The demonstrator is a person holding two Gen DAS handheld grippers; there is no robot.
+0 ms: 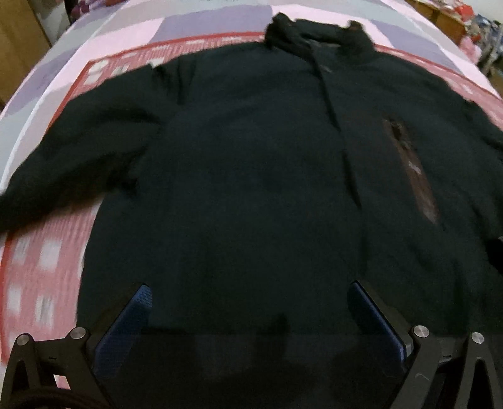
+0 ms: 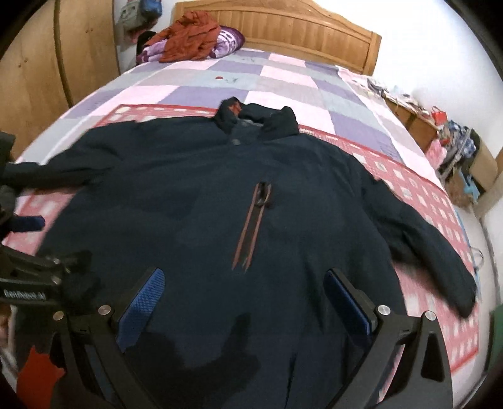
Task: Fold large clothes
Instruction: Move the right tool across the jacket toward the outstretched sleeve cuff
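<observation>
One dark navy jacket (image 2: 220, 201) lies spread flat, front up, across the middle of the bed (image 2: 283, 81), collar at the far end and hem at the near end under both cameras. Its cloth looks thick and matte, softly puffed, with two sleeves stretched out, one to the left (image 2: 63, 163) and one to the right (image 2: 433, 245). The stand-up collar (image 2: 261, 118) is crumpled into two dark lumps. On the chest runs one narrow reddish-brown zip pocket (image 2: 251, 229), a long thin wedge shape; in the left wrist view it shows as a blurred brown streak (image 1: 411, 176).

The bedspread under it is a flat quilt of pink, lilac and grey squares, with a red panel (image 2: 418, 195) dotted with small pale squares beneath the jacket. At the far end stands a ribbed wooden headboard (image 2: 298, 28), and before it one rumpled rust-orange garment (image 2: 191, 37) heaped on a purple pillow (image 2: 229, 39).

The left gripper (image 1: 248, 299) hovers over the hem with its two blue, cross-hatched pads (image 1: 141, 302) spread wide, holding nothing. The right gripper (image 2: 243, 283) hangs over the lower front, its two blue textured pads (image 2: 151, 289) likewise wide apart and empty. Each has black angular arms with round silver bolts.
</observation>
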